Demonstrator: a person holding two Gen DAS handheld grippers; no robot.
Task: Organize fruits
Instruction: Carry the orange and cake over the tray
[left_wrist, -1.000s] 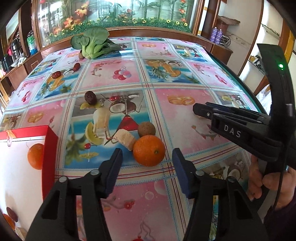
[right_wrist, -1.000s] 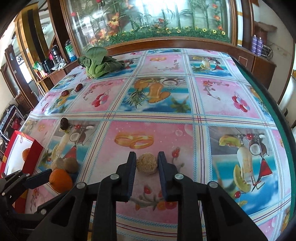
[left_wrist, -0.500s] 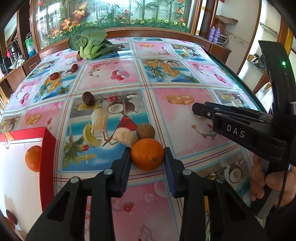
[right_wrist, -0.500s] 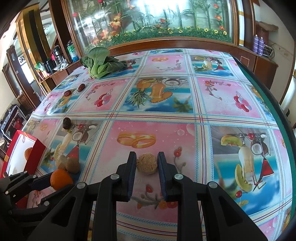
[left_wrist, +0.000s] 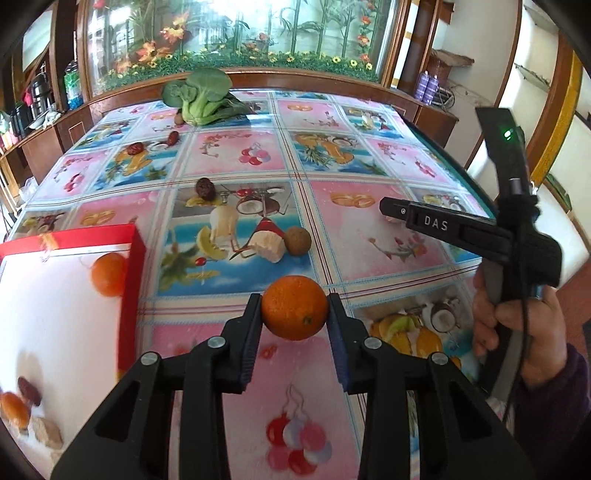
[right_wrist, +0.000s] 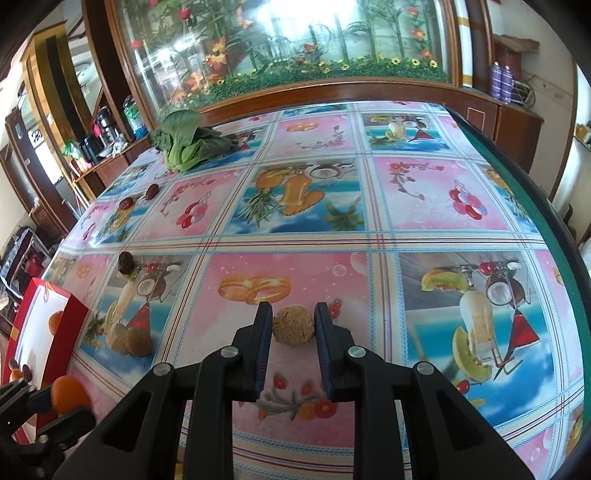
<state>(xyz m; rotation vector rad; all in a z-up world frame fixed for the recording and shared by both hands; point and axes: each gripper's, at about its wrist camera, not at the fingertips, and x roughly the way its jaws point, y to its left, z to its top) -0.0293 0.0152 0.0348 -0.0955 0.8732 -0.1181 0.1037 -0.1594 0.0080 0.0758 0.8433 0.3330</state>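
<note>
Two fruits held, more left to sort

Left view: the left gripper has just squeezed shut on the orange, holding it near the red box. That box already has another orange inside.
Right view: the right gripper holds a brown ball fruit tight above the table. 2 more ball fruits and some dates wait outside.
</note>
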